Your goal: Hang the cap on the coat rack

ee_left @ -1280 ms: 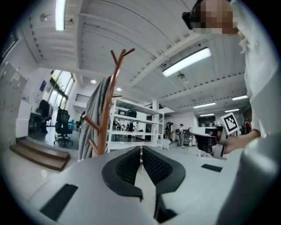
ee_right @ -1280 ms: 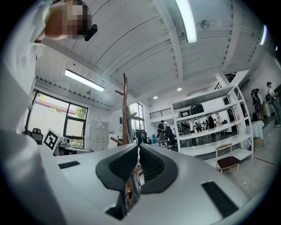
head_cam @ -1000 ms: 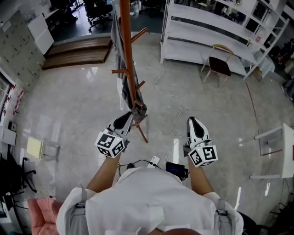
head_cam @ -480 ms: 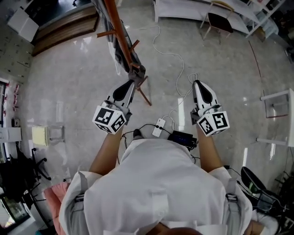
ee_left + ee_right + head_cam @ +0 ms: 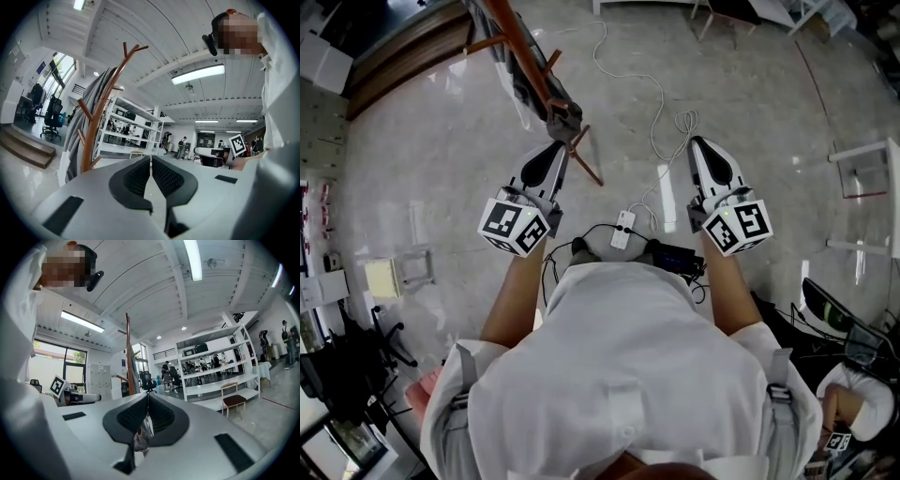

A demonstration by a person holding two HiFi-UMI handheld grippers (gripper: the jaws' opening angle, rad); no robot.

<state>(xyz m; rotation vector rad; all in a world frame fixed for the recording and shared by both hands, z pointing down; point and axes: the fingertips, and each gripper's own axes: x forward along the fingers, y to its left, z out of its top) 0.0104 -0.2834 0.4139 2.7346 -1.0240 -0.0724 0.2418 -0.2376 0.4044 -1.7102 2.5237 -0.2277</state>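
The coat rack (image 5: 521, 49) is an orange-brown wooden pole with pegs, and grey clothing hangs on it; it stands at the top left of the head view. No cap shows in any view. My left gripper (image 5: 555, 148) is held in front of the person's body with its tip just short of the rack's foot (image 5: 565, 118), jaws shut and nothing between them. My right gripper (image 5: 701, 142) is level with it on the right, also shut. In the left gripper view the coat rack (image 5: 100, 108) rises left of the left gripper (image 5: 150, 158). The right gripper (image 5: 148, 395) points toward the distant coat rack (image 5: 127, 357).
On the floor by the person's feet lie a white power strip (image 5: 623, 230), a black box (image 5: 675, 255) and a white cable (image 5: 660, 103). A wooden platform (image 5: 384, 66) is at far left. White shelving (image 5: 220, 376) and a chair (image 5: 233, 401) stand behind.
The head view has tipped further down, so the rack has slid to the top left. Both grippers stay shut and side by side in front of the body.
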